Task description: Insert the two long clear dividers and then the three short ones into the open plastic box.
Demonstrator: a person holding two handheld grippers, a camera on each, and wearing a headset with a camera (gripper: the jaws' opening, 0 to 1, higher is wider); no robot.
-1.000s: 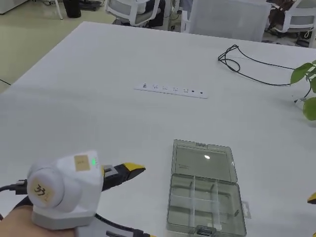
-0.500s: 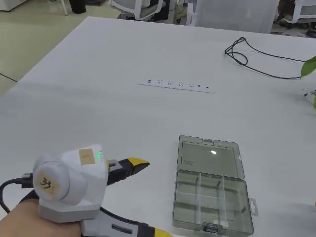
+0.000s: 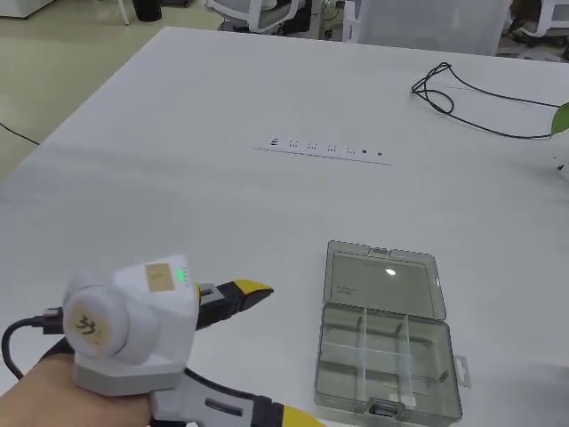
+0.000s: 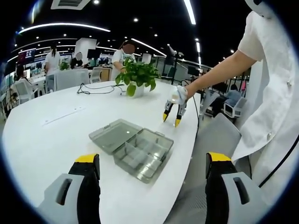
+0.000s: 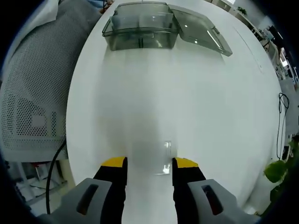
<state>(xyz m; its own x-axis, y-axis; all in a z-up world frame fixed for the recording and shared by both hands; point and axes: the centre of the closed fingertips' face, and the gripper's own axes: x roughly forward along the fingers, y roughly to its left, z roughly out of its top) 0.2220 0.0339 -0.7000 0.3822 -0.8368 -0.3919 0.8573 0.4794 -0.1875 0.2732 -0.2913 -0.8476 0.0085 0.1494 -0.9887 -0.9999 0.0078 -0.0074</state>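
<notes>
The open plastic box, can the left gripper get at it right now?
Probably yes: the left gripper, its jaws open, points toward the open plastic box, with bare table between them.

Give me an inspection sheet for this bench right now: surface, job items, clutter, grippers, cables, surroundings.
Surface: white table, smooth and matte.
Job's things: open grey-tinted plastic box, lid folded back flat, clear dividers standing inside; small clear piece between the right gripper's jaws.
Clutter: white power strip; green potted plant.
Grippers: left gripper wide open, holding nothing; right gripper jaws close together, grip on the piece unclear.
Cables: black looped cable.
Surroundings: office chairs; people at other tables.
</notes>
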